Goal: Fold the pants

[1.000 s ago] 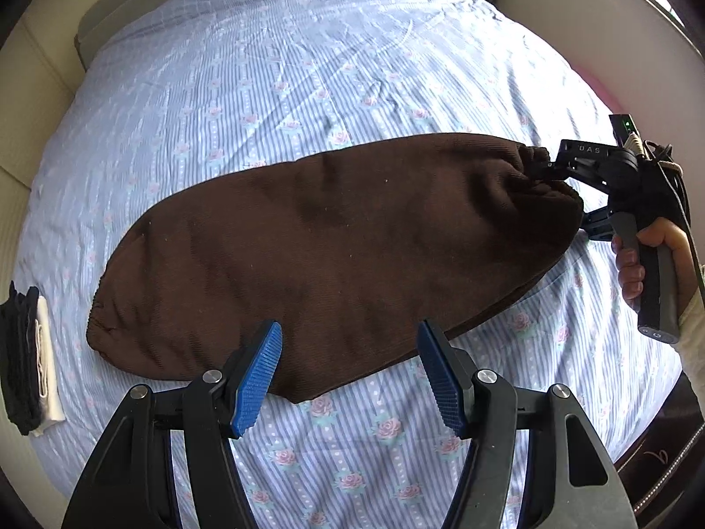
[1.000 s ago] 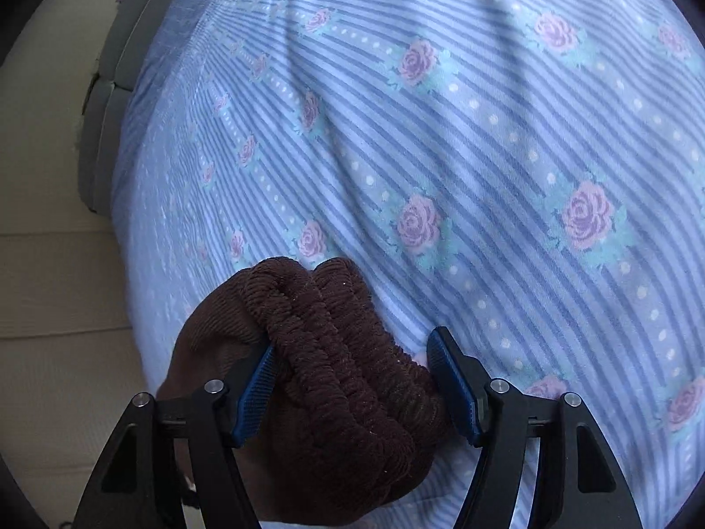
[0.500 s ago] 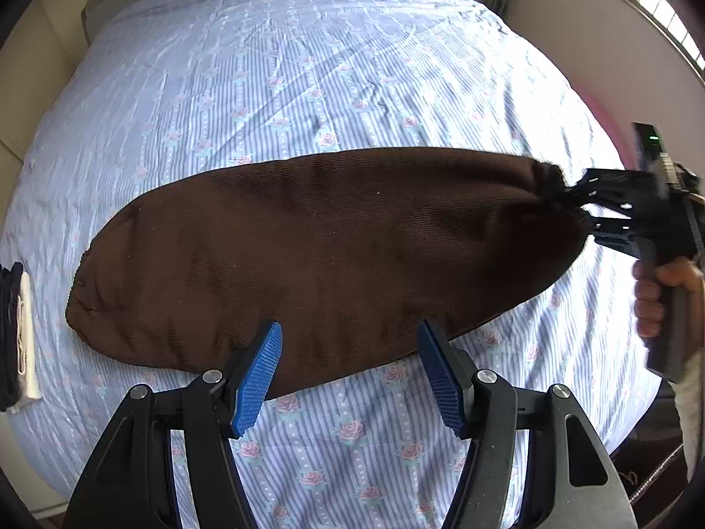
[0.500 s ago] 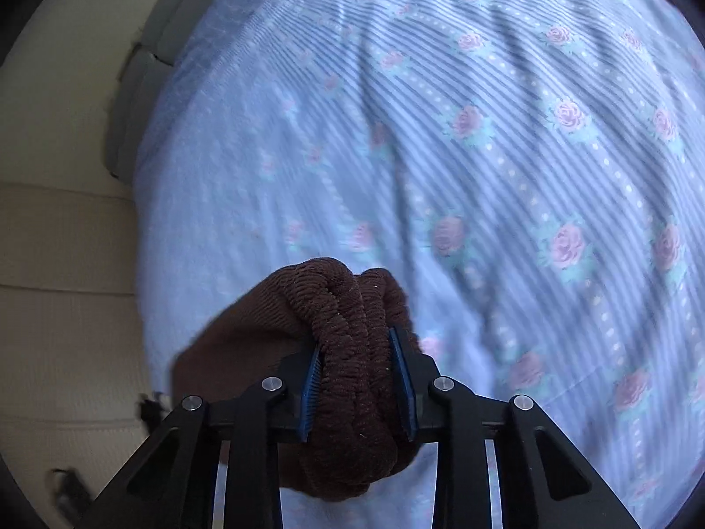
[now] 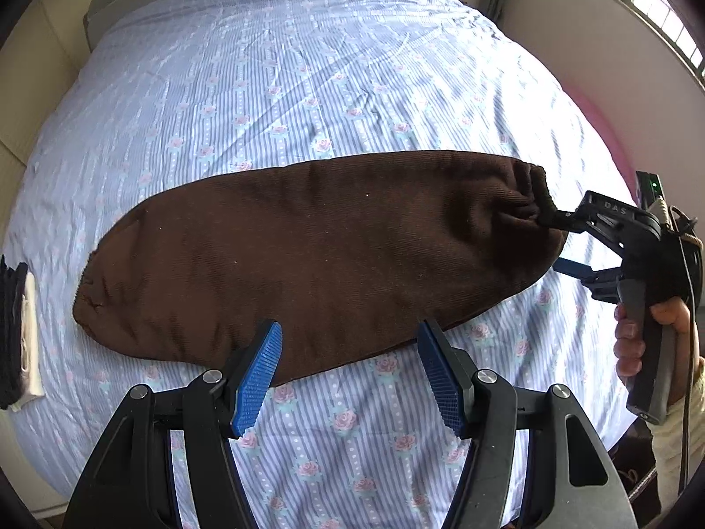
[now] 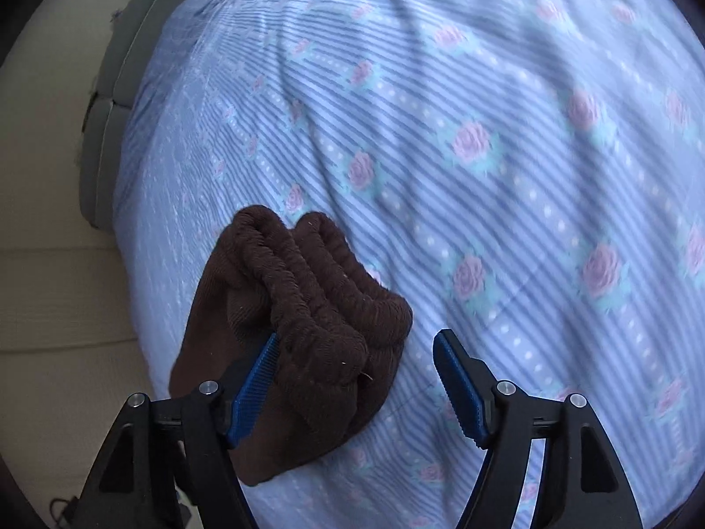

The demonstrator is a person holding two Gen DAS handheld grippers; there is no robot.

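Observation:
Brown corduroy pants [image 5: 317,255], folded lengthwise, lie stretched across the flowered bed sheet [image 5: 308,66]. My left gripper [image 5: 348,374] hovers open above their near long edge, with nothing between its blue pads. At the right end, my right gripper [image 5: 551,242] stands at the elastic waistband [image 6: 317,291]. Its jaws are opening. The bunched waistband sits between them and leans on the left pad [image 6: 255,379]. The right pad [image 6: 458,379] is well clear of the cloth, so the right gripper [image 6: 357,344] no longer clamps it.
A small stack of dark and white cloth [image 5: 15,335] lies at the bed's left edge. A person's hand [image 5: 630,344] holds the right gripper's handle beyond the right edge. A grey headboard [image 6: 110,132] and pale wall border the far side.
The right gripper closed on the waistband, pulled the pants straighter toward the right, then opened its jaws again. The pants now lie flatter. The left gripper has stayed open in place.

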